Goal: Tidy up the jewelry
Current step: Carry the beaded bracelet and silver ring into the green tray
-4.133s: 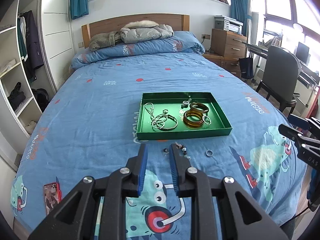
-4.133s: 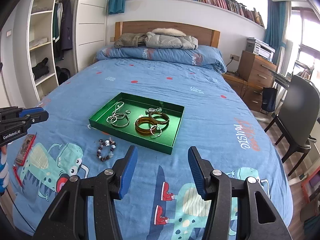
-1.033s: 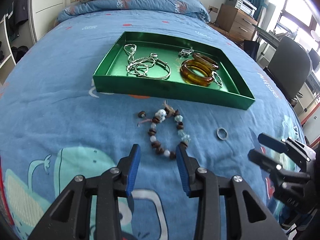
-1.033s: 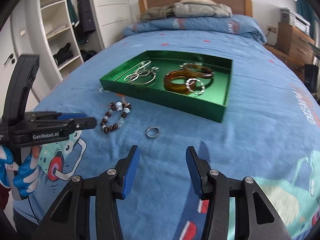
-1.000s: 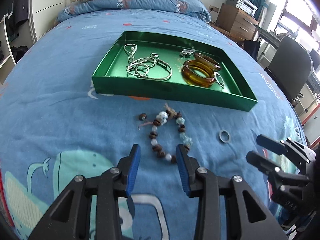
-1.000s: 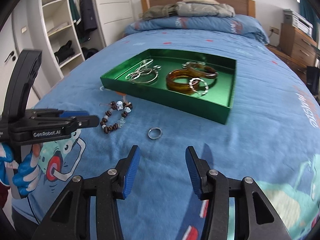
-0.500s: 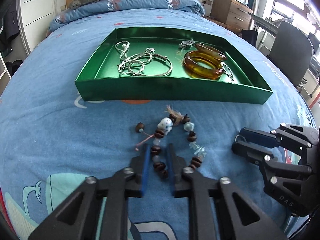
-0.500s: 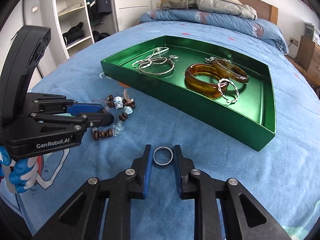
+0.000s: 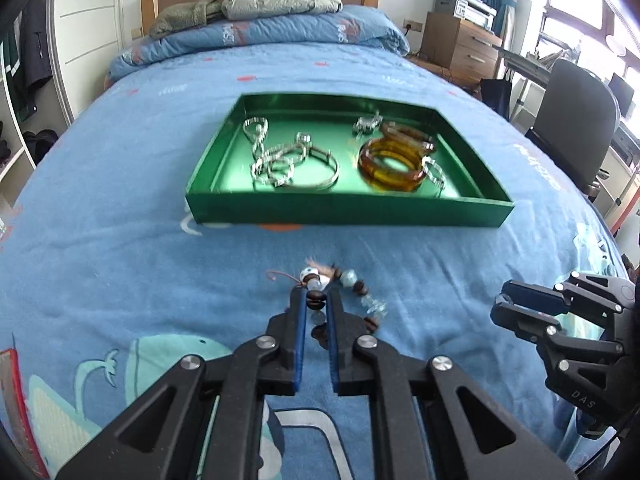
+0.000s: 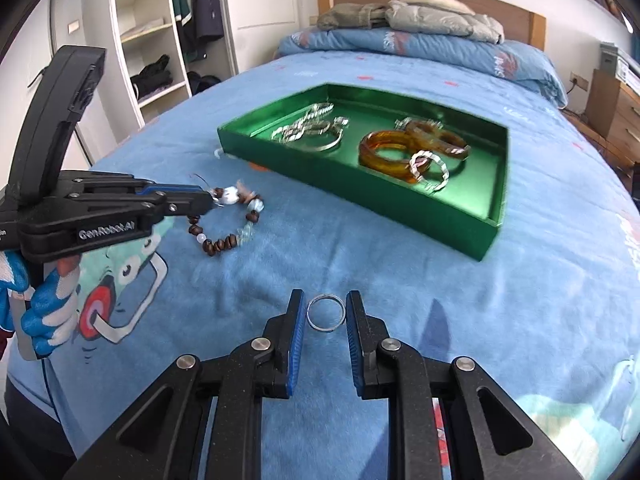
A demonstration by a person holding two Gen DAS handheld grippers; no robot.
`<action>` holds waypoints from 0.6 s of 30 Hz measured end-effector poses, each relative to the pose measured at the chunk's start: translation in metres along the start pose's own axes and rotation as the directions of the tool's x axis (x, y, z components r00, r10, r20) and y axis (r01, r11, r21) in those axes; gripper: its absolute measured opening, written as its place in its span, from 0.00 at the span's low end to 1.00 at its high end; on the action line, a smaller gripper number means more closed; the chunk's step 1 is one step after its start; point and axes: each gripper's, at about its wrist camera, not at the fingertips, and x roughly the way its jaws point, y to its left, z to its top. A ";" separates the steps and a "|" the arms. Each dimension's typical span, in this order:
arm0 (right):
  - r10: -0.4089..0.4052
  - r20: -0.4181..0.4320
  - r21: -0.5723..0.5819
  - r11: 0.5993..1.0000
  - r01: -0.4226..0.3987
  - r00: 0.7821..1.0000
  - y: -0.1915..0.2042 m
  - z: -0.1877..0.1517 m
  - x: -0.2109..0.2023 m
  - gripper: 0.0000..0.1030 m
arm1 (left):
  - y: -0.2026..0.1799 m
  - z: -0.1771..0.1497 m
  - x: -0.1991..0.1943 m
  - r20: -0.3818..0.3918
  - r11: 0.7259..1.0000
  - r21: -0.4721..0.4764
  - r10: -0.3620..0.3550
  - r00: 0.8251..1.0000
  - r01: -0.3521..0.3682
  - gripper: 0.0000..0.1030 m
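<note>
My left gripper (image 9: 316, 296) is shut on a brown and pale bead bracelet (image 9: 354, 282); one dark bead sits between its blue pads. In the right wrist view the left gripper (image 10: 204, 200) holds the bracelet (image 10: 228, 236) by one side, and the loop droops toward the blue bedspread. My right gripper (image 10: 326, 298) is shut on a thin silver ring (image 10: 326, 312), which stands upright between the pads. Its black fingers (image 9: 524, 304) show at the right of the left wrist view. Beyond both lies a green tray (image 9: 348, 210) (image 10: 360, 196) with silver chains (image 9: 280, 160) and amber bangles (image 9: 392, 160).
A hand in a blue and white glove (image 10: 48, 304) holds the left gripper's handle. A dark chair (image 9: 572, 120) and a desk stand right of the bed, open wardrobe shelves (image 10: 148, 40) to the left. Folded jackets (image 10: 408, 16) lie on the pillows at the headboard.
Both grippers came down to the bedspread and shut, the left on the bracelet, the right on the ring. Since half a second ago both have drawn back from the bedspread with their pieces.
</note>
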 end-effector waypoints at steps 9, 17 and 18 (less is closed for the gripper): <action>-0.021 0.117 0.032 0.999 0.018 0.993 -0.016 0.041 -0.021 0.19 | -0.004 0.057 -0.037 0.118 0.999 0.006 -0.040 0.992 0.039 0.09; -0.055 0.116 0.103 0.994 0.043 0.992 -0.049 0.077 0.003 0.19 | -0.015 0.110 -0.009 0.132 0.995 -0.011 -0.095 0.987 0.098 0.09; -0.063 0.105 0.111 0.992 0.051 0.993 -0.054 0.080 0.010 0.19 | -0.018 0.115 0.001 0.121 0.995 -0.008 -0.098 0.988 0.100 0.09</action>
